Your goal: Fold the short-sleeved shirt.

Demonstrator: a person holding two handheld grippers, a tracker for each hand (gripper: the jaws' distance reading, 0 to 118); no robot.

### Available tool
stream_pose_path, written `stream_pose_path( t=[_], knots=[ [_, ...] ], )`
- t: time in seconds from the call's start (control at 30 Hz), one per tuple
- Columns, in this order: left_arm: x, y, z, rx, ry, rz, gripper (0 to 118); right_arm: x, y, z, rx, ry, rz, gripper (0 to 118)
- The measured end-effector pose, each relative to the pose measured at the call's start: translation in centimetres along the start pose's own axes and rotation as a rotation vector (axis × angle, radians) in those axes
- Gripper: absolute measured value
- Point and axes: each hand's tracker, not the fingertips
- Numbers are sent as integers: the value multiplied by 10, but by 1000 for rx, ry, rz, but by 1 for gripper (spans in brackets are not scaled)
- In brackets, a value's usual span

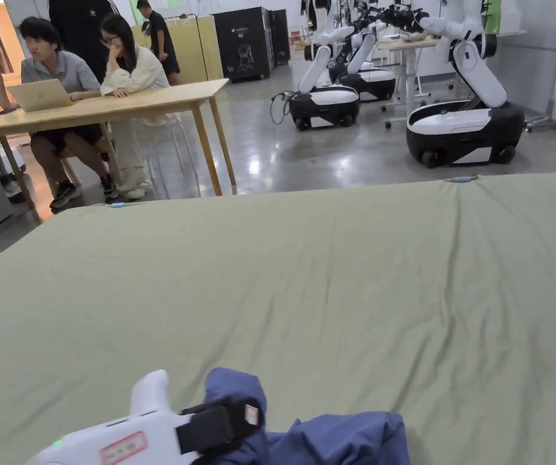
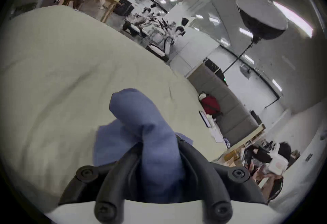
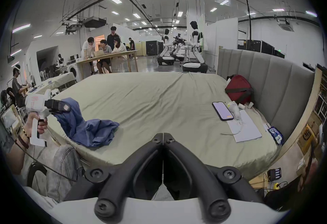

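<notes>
A blue short-sleeved shirt [image 1: 337, 439] lies crumpled at the near edge of the green bed sheet [image 1: 307, 284]. My left gripper [image 1: 234, 424] is shut on a bunched part of it and lifts that part off the bed. In the left gripper view the blue cloth [image 2: 152, 139] is squeezed between both black jaws. The right gripper view has the shirt [image 3: 88, 125] hanging from the left gripper [image 3: 61, 106], with the rest resting on the sheet. My right gripper [image 3: 163, 135] hovers in front of the bed's near edge, jaws closed tip to tip on nothing.
A phone [image 3: 222, 110], a white paper [image 3: 245, 126] and a red bag [image 3: 238, 89] lie on the bed's right side by the grey headboard [image 3: 269, 89]. People sit at a wooden table [image 1: 113, 106] beyond the bed. Wheeled robots [image 1: 464, 124] stand on the floor behind.
</notes>
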Motion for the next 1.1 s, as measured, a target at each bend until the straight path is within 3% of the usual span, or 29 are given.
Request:
stream_pose_path(
  t=[0.27, 0.3, 0.33, 0.4, 0.43, 0.53, 0.63, 0.67, 0.7, 0.77, 0.8, 0.97, 1.1],
  knots=[
    [-11, -38, -73, -167, -16, 24, 16, 21, -11, 17, -5, -61, -38, 0],
    [-9, -41, -70, -163, -17, 28, 21, 23, -13, 19, -6, -70, -47, 0],
    [-10, -40, -68, -151, -31, 45, 43, 25, -14, 19, -7, -74, -55, 0],
    [-11, -33, -57, -100, -101, 97, 103, 28, -16, 19, -10, -83, -68, 0],
    [-8, -29, -48, -75, -138, 104, 118, 29, -17, 19, -14, -85, -73, 0],
    [-4, -17, -8, 67, -200, 78, 118, 28, -17, 15, -21, -84, -78, 0],
    [-19, -13, 38, 127, -153, 79, 118, 22, -17, 11, -22, -55, -81, 0],
    [-25, -17, 55, 159, -142, 82, 115, 20, -17, 9, -22, -42, -80, 0],
    [-26, -15, 70, 203, -122, 80, 104, 18, -16, 8, -24, -28, -77, 0],
    [-38, -27, 98, 242, -28, 73, 24, 13, -15, 3, -29, -7, -65, 0],
    [-43, -33, 106, 239, 28, 73, 0, 11, -14, 1, -30, -1, -58, 0],
    [-74, -57, 126, 218, 79, 148, 0, 2, -9, -10, -33, 28, -49, 0],
    [-68, -49, 114, 196, 29, 111, 0, -6, -7, -12, -36, 46, -37, 0]
  ],
)
